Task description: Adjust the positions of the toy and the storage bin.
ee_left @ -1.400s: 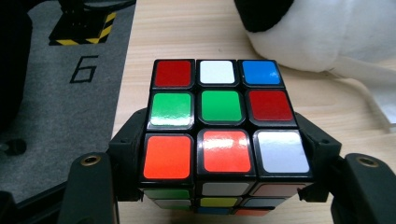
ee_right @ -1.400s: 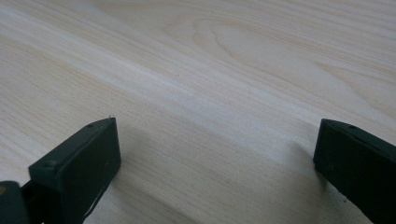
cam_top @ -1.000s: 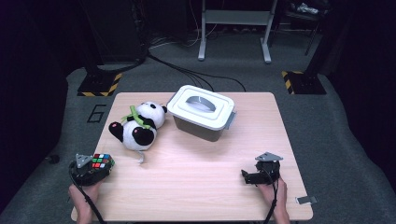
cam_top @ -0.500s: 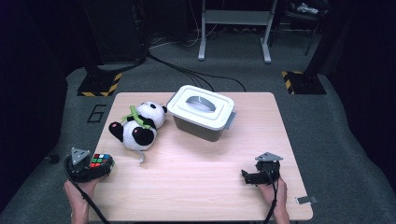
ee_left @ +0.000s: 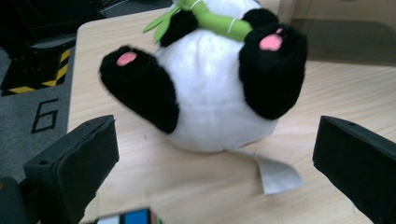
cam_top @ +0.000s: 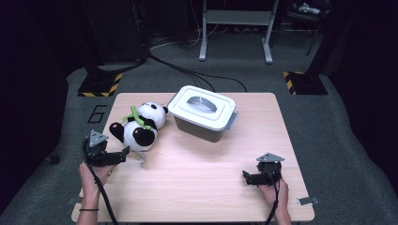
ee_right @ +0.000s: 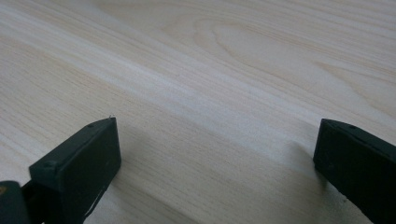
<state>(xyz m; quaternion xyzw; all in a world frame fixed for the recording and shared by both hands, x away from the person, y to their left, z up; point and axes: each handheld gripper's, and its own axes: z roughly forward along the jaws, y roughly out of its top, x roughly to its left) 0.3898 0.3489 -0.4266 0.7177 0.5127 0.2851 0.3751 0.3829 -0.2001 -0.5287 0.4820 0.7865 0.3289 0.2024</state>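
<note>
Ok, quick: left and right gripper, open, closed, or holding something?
Left gripper: open, jaws just opened wide, nothing between them; cube below, panda ahead.
Right gripper: open, holding nothing, over the table.

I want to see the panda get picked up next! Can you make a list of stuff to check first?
1. Left gripper jaws open: ok, they have just been opening and stand wide apart with nothing between the pads.
2. Puzzle cube let go: ok, it lies below the jaws, not pinched.
3. Panda in front of the left gripper: ok, it lies on the table, feet toward the jaws.
4. Panda free of the lidded box: ok in the high view, a gap shows between them.
5. Right gripper out of the way: ok, open over bare wood, far from the panda.
6. Panda's tag clear of the jaws: cannot tell.
</note>
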